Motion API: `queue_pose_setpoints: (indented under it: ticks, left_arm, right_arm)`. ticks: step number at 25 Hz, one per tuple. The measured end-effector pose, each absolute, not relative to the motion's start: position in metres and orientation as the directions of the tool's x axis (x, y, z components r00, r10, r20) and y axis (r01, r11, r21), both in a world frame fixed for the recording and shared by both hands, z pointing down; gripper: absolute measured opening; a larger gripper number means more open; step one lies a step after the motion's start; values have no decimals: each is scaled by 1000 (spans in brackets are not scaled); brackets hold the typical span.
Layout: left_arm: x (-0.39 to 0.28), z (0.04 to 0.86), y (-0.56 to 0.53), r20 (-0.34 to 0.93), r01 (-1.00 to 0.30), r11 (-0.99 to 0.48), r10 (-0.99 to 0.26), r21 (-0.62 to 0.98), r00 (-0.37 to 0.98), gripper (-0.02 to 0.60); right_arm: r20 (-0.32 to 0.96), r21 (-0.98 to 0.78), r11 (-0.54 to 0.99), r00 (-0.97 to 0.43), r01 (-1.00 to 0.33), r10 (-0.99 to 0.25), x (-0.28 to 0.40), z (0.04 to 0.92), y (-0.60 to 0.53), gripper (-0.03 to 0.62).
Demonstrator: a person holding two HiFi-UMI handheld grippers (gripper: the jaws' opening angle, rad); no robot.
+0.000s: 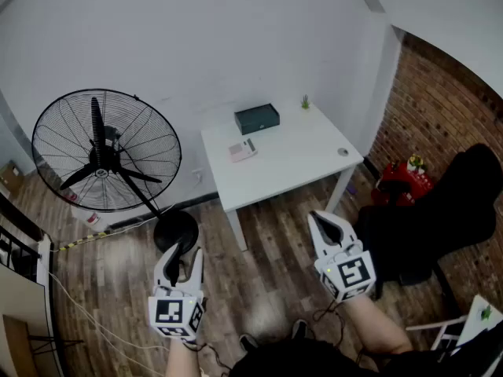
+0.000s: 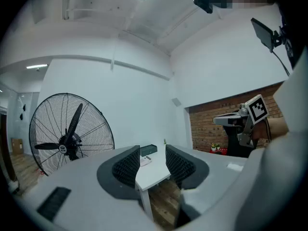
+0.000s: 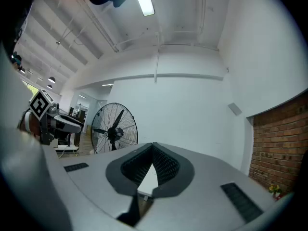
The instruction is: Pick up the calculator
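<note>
The calculator (image 1: 243,149), pale pink and white, lies flat on the left part of a white table (image 1: 295,159), in front of a dark green box (image 1: 257,118). Both grippers hang over the wooden floor, well short of the table. My left gripper (image 1: 182,258) is open with nothing between its fingers. In the left gripper view the calculator (image 2: 145,160) and the box (image 2: 148,149) show far off through the gap between the jaws. My right gripper (image 1: 319,217) is shut and holds nothing; its tips (image 3: 153,148) meet in front of the table (image 3: 147,179).
A large black standing fan (image 1: 106,151) is left of the table, its round base (image 1: 176,228) near my left gripper. A tiny plant (image 1: 305,101) and a small round object (image 1: 343,151) sit on the table. To the right are a black chair (image 1: 448,210), a red object (image 1: 402,181) and a brick wall (image 1: 440,116).
</note>
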State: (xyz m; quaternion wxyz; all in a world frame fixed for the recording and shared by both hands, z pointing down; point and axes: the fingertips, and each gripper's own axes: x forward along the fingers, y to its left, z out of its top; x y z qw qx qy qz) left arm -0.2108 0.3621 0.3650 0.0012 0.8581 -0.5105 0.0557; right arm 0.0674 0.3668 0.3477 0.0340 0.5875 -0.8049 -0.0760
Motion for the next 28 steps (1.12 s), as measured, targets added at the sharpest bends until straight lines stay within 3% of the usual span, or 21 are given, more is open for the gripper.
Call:
queue_pose_setpoints:
  ticks: [13,16,19,28]
  left_arm:
    - [-192,364,355,74,-884,-466,-884,-44,462,164]
    - [-172,361,355,46,-883,-469,-883,-29,467,172]
    - [-146,356,357,32,-873,-486,-874,-39,485,221]
    - [-93,355,363,42,-889,-456,-890,-37,454,236]
  right_arm:
    - [-12,199,281,-289,-939,-957,84,353,360,8]
    - [-12,185,284,-291,-941,-957,95,350,359,117]
    - [-24,165,288,-296,-943,-955,114,348,358,218]
    - [-35,125,322,-328,-939,-944,174,351,356,229]
